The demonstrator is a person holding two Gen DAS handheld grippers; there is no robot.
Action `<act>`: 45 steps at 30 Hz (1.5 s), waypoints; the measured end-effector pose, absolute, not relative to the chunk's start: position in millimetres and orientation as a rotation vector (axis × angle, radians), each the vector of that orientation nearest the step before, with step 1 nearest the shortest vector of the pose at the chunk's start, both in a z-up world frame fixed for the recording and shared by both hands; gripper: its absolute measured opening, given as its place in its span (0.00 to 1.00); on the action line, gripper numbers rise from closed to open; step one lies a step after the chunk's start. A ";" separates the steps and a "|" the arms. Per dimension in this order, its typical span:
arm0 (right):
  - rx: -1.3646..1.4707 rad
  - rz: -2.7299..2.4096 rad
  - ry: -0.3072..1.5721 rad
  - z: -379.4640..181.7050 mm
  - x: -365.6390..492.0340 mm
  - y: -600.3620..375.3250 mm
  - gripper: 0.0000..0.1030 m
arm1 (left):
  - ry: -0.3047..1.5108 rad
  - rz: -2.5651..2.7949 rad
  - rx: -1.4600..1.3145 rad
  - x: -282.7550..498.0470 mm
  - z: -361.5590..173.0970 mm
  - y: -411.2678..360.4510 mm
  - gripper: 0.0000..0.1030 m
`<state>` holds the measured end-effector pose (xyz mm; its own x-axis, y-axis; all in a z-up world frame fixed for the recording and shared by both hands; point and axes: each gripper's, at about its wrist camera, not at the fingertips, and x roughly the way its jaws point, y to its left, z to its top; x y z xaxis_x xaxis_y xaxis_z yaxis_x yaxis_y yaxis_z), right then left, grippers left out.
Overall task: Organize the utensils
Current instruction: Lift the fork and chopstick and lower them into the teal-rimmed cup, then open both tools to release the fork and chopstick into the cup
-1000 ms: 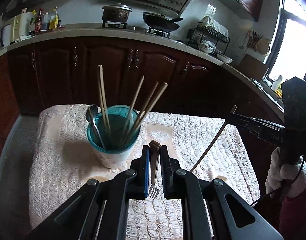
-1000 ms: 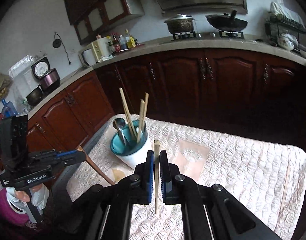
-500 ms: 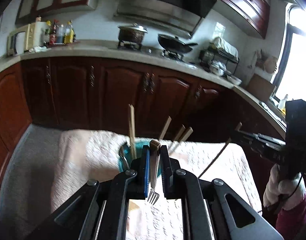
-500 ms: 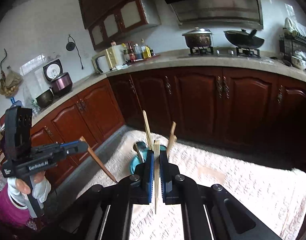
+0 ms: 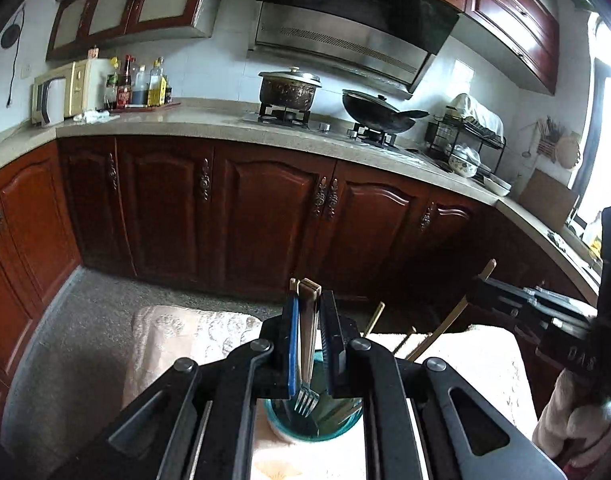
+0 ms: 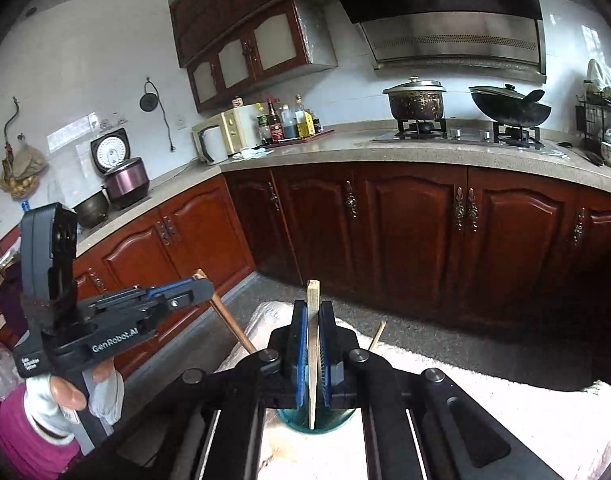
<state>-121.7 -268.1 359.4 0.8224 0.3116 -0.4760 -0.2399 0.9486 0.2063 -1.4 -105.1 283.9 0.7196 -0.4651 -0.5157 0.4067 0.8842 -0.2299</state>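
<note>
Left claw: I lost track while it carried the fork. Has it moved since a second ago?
Yes. The left claw with its fork has come up over the teal cup, which was ahead of it before.

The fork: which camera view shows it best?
The left wrist view: the fork stands between the left gripper's jaws, tines over the teal cup. The right wrist view shows only its handle, from the side.

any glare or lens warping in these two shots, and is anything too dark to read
Left wrist view: the window at the right edge is blown out white, and the countertop bows with fisheye curve. Right wrist view: evenly lit, but the cabinets at lower right sink into shadow; corners are vignetted black.
</note>
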 end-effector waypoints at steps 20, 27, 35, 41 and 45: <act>0.211 0.298 0.693 270.4 -69.5 -268.5 0.07 | 0.711 -0.435 -0.025 36.1 214.8 -148.6 0.10; 0.223 0.305 0.729 259.8 -67.8 -271.8 0.11 | 0.746 -0.430 -0.022 38.1 197.7 -152.9 0.10; 0.281 0.292 0.716 260.7 -80.6 -286.3 0.21 | 0.762 -0.457 -0.032 29.3 203.6 -148.3 0.10; 0.293 0.264 0.724 254.9 -96.4 -292.2 0.26 | 0.713 -0.457 -0.048 9.2 218.2 -138.0 0.51; 0.292 0.250 0.736 248.3 -106.9 -290.0 0.28 | 0.693 -0.441 -0.034 -2.8 221.6 -133.2 0.57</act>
